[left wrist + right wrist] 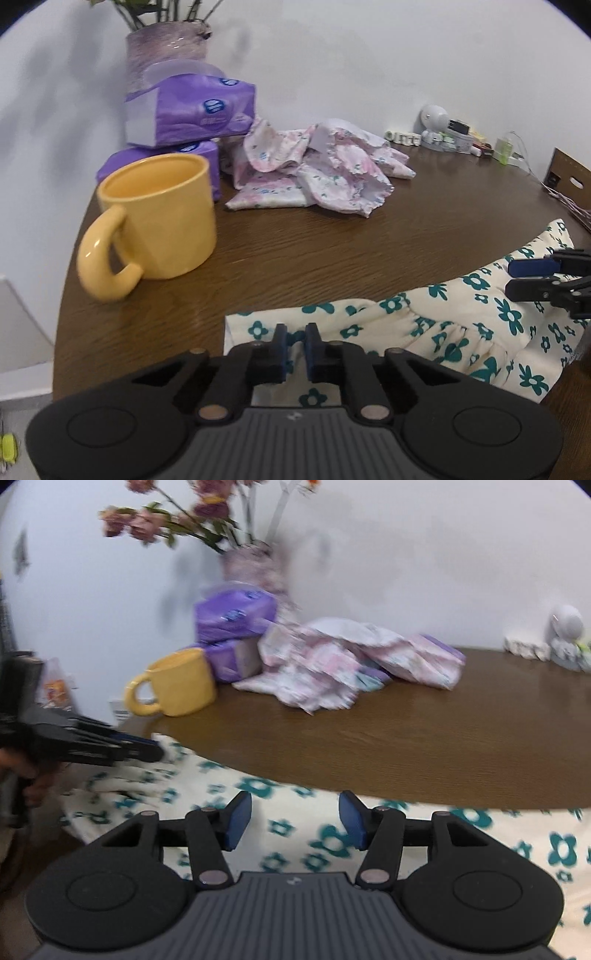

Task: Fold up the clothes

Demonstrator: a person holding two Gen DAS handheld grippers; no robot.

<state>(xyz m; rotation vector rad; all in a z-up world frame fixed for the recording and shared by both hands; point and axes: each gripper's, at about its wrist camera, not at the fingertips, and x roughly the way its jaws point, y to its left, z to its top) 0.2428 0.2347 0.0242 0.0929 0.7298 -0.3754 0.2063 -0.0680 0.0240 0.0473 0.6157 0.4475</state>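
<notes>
Left tongs (295,334) clamped on near edge of flowered cloth (461,325); right tongs (295,812) apart above cloth, touching nothing.

1. I saw a yellow mug (162,218) standing upright near the left edge of the brown wooden surface (295,251), its handle turned toward me.
2. Just behind it, two purple tissue packs (192,110) were stacked one on the other.
3. Behind the packs stood a purplish vase (162,48) holding pink flowers (147,520), against the white wall (369,55).
4. At the far right I made out a small white round gadget (434,118) among little odds and ends too small to tell apart.
</notes>
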